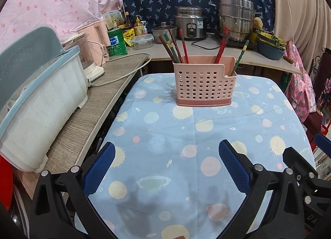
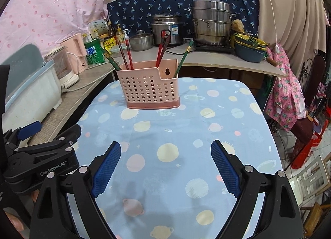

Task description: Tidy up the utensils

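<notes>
- While both tools are being held above the tablecloth, the left gripper and right gripper are being kept spread, empty.
- Chopsticks are being stored upright in the pink holder at the table's far end.

Only one text read clearly for you: "GenRobot.AI", white on the black body of the left gripper, lower left of the right wrist view. Letters "DA" showed on black gear, lower right of the left wrist view. Labels on the green canister were too small to read.
</notes>
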`<state>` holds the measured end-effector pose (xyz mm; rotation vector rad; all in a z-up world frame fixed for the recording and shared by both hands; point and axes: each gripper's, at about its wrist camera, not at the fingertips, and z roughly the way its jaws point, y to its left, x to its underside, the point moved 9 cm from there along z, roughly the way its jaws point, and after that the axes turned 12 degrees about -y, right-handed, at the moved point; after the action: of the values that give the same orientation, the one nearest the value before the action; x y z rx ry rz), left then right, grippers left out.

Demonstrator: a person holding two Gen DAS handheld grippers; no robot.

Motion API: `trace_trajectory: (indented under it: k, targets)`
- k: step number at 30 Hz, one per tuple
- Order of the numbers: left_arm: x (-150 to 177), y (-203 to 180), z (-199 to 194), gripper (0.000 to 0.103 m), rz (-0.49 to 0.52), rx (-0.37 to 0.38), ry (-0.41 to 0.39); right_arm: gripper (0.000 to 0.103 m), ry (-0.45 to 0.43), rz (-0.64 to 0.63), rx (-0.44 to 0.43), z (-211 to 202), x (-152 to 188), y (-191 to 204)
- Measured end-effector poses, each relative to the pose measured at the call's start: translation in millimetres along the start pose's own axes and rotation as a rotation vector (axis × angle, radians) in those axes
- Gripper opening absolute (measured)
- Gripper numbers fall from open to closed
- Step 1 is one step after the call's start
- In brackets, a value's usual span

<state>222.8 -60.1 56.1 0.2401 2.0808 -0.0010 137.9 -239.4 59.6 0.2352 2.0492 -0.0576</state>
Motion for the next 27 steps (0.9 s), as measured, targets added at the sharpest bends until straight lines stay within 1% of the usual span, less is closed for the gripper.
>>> trace_trajectory:
  k: [6,27]
  targets:
    - [1.8,0.9,3.9,0.096,-0.011,0.000,0.011,0.085,-0.014,-0.015,0.011,3.1,1.4,2.3]
    - [0.2,4.5,4.5,0.096,-0.010,-0.016,-0.011,0.085,-0.027,-0.022,0.010,5.4,-0.1,6.1]
